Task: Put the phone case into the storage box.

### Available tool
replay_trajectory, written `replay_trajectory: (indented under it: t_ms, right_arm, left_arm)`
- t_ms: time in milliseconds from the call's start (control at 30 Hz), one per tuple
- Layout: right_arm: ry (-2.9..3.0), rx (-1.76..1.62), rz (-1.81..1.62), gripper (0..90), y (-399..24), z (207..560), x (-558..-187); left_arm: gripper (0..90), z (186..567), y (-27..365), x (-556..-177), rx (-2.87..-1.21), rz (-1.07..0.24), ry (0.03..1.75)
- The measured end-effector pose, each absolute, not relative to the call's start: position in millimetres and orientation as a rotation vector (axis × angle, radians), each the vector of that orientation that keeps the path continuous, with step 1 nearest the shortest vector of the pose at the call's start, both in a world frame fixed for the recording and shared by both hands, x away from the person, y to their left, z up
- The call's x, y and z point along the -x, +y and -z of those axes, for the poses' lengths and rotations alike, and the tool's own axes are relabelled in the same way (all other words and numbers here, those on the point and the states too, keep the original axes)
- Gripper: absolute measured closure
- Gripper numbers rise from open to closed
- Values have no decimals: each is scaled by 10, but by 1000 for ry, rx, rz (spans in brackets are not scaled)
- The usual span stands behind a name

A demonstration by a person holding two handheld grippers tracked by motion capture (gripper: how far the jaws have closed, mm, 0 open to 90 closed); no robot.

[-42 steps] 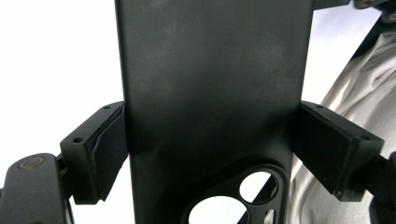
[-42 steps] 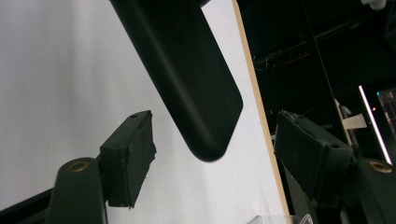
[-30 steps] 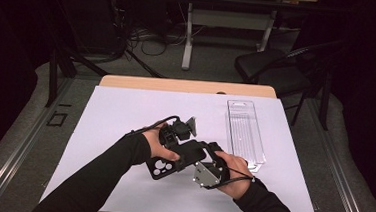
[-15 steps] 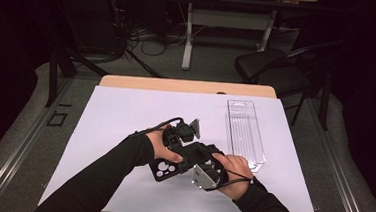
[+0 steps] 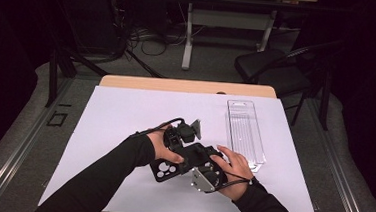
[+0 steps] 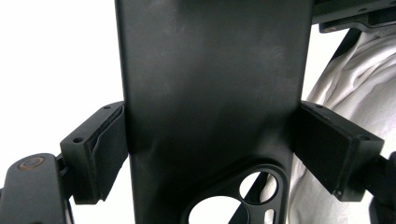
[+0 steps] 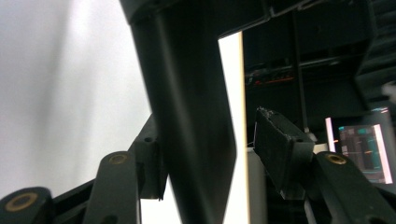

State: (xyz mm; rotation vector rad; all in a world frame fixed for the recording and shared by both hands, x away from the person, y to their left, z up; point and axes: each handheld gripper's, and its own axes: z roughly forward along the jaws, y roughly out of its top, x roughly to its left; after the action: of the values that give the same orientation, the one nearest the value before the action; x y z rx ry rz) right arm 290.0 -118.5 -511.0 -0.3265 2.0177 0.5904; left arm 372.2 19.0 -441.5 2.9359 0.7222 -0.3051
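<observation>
A black phone case [image 5: 164, 170] with round camera holes is held above the table between both hands. My left gripper [image 5: 181, 153] is shut on it, and in the left gripper view the pads [image 6: 100, 149] press on the two long edges of the case [image 6: 210, 84]. My right gripper [image 5: 198, 159] comes in from the right with the case [image 7: 196, 140] edge-on between its jaws. Those jaws have just been closing. The right pad [image 7: 280, 144] still stands off the case by a bright gap, so this gripper [image 7: 215, 149] is open.
A clear plastic tray [image 5: 244, 132] lies at the right of the white table cover [image 5: 125, 111]. Beyond the table's far edge stand a dark chair [image 5: 273, 72] and a desk frame with cables. A lit screen [image 7: 364, 149] shows in the right gripper view.
</observation>
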Motion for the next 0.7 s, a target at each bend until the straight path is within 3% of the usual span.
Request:
replay_trajectory:
  t_ms: [700]
  right_arm:
    - [1977, 422, -478, 597, -1143, 5184, -2873]
  left_arm:
    - [146, 4414, 172, -3719, -2927, 340, 716]
